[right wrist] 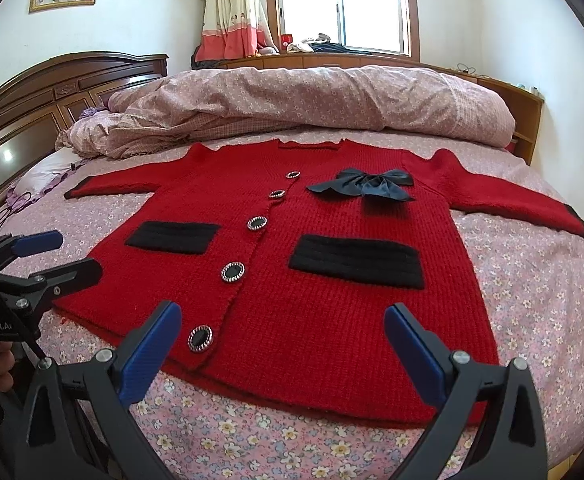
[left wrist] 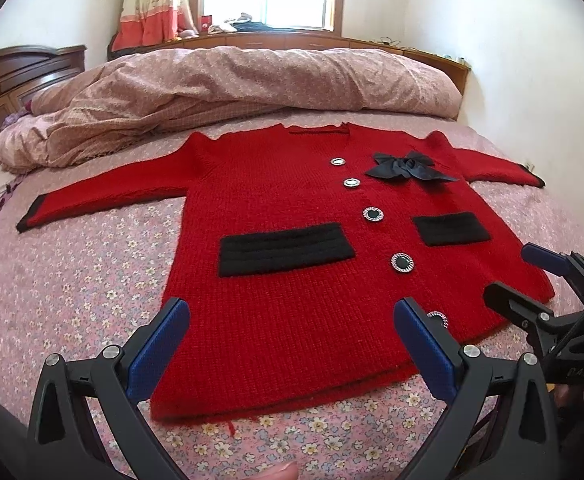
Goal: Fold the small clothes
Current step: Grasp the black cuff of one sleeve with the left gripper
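A small red knitted cardigan [left wrist: 292, 184] lies flat, front up, on the bed, sleeves spread out to both sides; it also shows in the right wrist view [right wrist: 331, 224]. It has two black pockets, a row of round buttons and a dark bow [left wrist: 407, 166] on the chest. My left gripper [left wrist: 292, 312] is open and empty above the hem on the left half. My right gripper [right wrist: 284, 316] is open and empty above the hem on the right half. The right gripper shows at the right edge of the left wrist view [left wrist: 523, 276].
The bed has a pink flowered sheet [left wrist: 72, 300]. A rolled pink quilt [left wrist: 252, 80] lies along the far side behind the cardigan. A wooden headboard [right wrist: 52, 92] stands at the left, a pillow [right wrist: 48, 176] beside it. A window ledge with clutter is beyond.
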### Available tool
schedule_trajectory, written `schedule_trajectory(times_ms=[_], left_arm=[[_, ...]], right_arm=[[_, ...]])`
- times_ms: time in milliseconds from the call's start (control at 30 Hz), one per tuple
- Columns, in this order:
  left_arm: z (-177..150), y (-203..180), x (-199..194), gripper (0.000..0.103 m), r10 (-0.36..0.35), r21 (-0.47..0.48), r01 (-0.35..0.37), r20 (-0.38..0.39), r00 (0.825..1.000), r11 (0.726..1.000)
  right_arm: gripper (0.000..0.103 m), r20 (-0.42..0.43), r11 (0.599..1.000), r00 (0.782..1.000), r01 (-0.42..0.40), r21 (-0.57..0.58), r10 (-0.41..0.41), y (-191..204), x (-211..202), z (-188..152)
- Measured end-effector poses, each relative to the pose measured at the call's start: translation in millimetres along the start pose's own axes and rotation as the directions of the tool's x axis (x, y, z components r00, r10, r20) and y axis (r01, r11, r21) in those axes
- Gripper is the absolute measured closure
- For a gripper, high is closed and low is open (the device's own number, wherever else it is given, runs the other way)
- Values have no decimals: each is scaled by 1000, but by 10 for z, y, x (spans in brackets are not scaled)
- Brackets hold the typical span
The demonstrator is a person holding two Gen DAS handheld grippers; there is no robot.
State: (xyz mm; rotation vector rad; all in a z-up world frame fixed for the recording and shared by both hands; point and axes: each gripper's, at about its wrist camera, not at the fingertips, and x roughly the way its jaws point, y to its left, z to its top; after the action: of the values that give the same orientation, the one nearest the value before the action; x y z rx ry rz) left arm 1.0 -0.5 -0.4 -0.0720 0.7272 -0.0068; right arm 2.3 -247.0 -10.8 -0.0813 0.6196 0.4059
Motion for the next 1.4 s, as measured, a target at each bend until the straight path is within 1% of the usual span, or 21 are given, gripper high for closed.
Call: schedule_trajectory(times_ms=[67, 100, 167, 200, 300, 367, 433, 500, 600, 667, 733, 767, 800, 833, 900, 933, 1033, 1100, 1167, 1300, 1400], left_arm=[[55, 115, -20, 4, -23, -65, 23, 9, 1000, 998], [116, 228, -12, 4, -54, -121, 54, 7, 999, 991], [209, 419, 19, 4, -80, -193, 79, 5, 997, 978], [281, 567, 55, 4, -77, -235, 75, 3, 997, 969], [446, 954, 186, 4, -44, -320, 31, -35, 998, 947], [550, 1280, 320, 4, -47, -372, 20, -64, 997, 928], [603, 1685, 398, 4, -19, -462, -12, -64, 998, 887], [599, 2158, 412, 4, 23, -591, -41, -37, 999, 806], [542, 2745, 450, 4, 64, -721, -61, -24, 998, 690], [468, 3136, 507, 4, 90, -795, -84, -37, 995, 600], [358, 3538, 589, 4, 94, -868, -82, -41, 995, 490], [313, 3682, 629, 4, 89, -891, -74, -38, 995, 449], [248, 3840, 685, 4, 72, -916, -52, -25, 997, 397], [155, 3999, 765, 4, 38, -942, -13, 0, 999, 334], [15, 4207, 867, 5, 2, -969, 53, 55, 998, 240], [36, 4248, 847, 5, 17, -972, 69, 75, 997, 226], [125, 4401, 926, 5, 28, -970, 68, 76, 997, 232], [150, 4482, 964, 5, 42, -974, 74, 85, 996, 216], [190, 4557, 1017, 5, 46, -975, 78, 90, 995, 210], [271, 4706, 1135, 5, 45, -971, 88, 100, 994, 222], [365, 4850, 1221, 5, 53, -971, 91, 105, 993, 221]], right_arm=[[0, 3, 1000, 1000, 3, -11, -3, 16, 49, 84], [0, 8, 1000, 1000, 7, -22, -7, 32, 90, 158], [0, 27, 999, 999, 21, -29, -20, 58, 172, 323], [0, 44, 999, 999, 28, -37, -26, 75, 196, 403], [0, 78, 1000, 997, -9, 0, 9, 100, 288, 674], [0, 87, 998, 995, -42, 39, 39, 116, 359, 842], [0, 83, 995, 995, -65, 70, 59, 119, 471, 1000], [0, 97, 995, 994, -66, 76, 59, 124, 552, 1142], [0, 124, 994, 991, -64, 85, 53, 76, 673, 1358], [0, 134, 993, 990, -60, 99, 47, 13, 747, 1458], [0, 126, 991, 991, -54, 120, 39, -77, 846, 1520], [0, 121, 990, 992, -53, 131, 37, -120, 891, 1535], [0, 113, 989, 993, -50, 141, 34, -166, 941, 1551], [0, 100, 988, 995, -43, 147, 28, -203, 1005, 1548], [0, 95, 986, 995, -38, 163, 23, -265, 1086, 1570], [0, 91, 986, 996, -34, 165, 20, -282, 1119, 1578], [0, 75, 988, 997, -19, 156, 7, -298, 1219, 1576], [0, 69, 989, 998, -20, 148, 10, -287, 1263, 1573], [0, 60, 990, 998, -18, 137, 10, -268, 1304, 1562], [0, 34, 995, 999, -6, 97, 3, -202, 1390, 1522], [0, 21, 996, 1000, -3, 87, 1, -182, 1435, 1503]])
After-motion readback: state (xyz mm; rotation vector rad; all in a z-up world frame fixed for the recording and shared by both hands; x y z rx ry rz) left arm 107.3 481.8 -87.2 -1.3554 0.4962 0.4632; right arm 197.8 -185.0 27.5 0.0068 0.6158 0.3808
